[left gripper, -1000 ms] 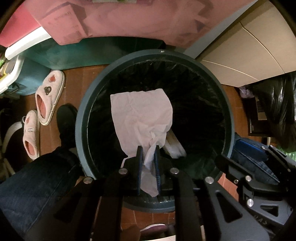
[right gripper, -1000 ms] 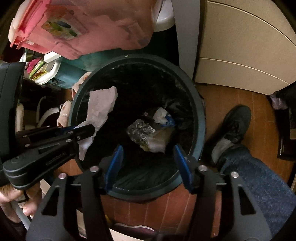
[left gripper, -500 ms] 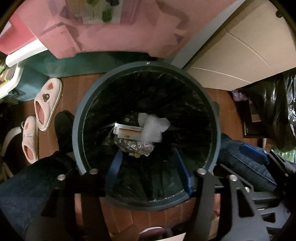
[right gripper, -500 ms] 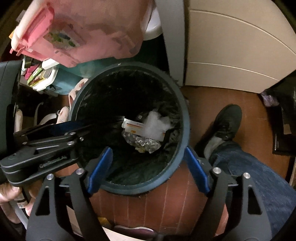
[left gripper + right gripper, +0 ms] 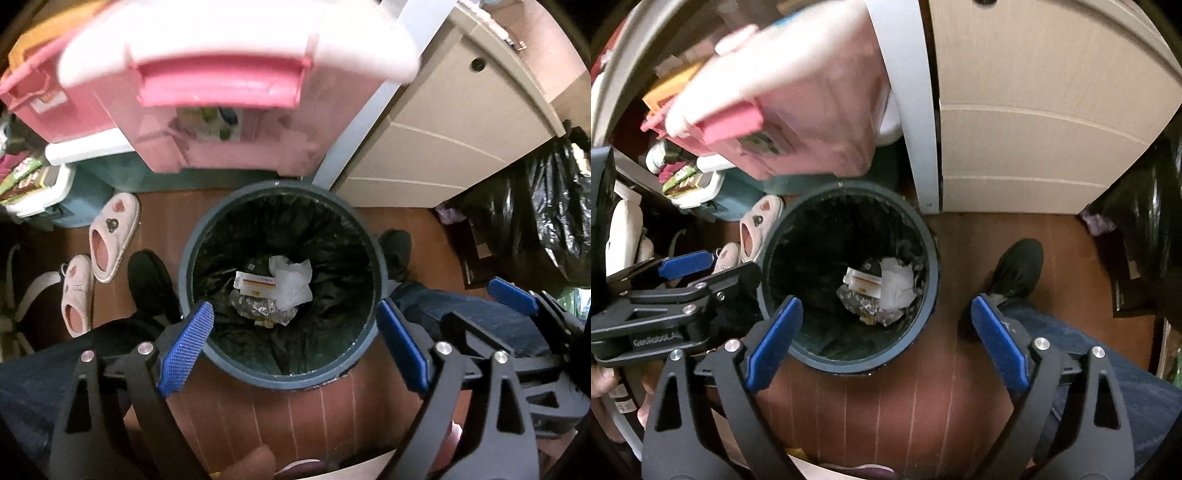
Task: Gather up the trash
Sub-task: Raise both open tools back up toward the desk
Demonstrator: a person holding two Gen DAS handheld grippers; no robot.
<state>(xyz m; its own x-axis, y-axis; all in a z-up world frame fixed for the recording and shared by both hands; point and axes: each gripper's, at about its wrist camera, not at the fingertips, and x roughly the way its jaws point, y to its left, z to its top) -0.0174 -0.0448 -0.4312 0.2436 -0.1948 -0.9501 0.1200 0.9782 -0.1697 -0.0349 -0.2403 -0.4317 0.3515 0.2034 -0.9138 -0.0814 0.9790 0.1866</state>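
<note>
**Trash all in the bin**

Round dark-teal bin [image 5: 192, 258], black liner, sits upright on reddish wood floor, center of left-wrist frame & just left of center in right-wrist frame. At bottom, one small pile: crumpled white tissue [image 5: 293, 282] on the right side, lying partly over a flat white carton w/ orange-red stripe [image 5: 255, 283] to its left. Below both, crinkled silver foil wrapper [image 5: 258, 308], plus a small yellowish scrap at its lower edge. Items touch each other.
</note>
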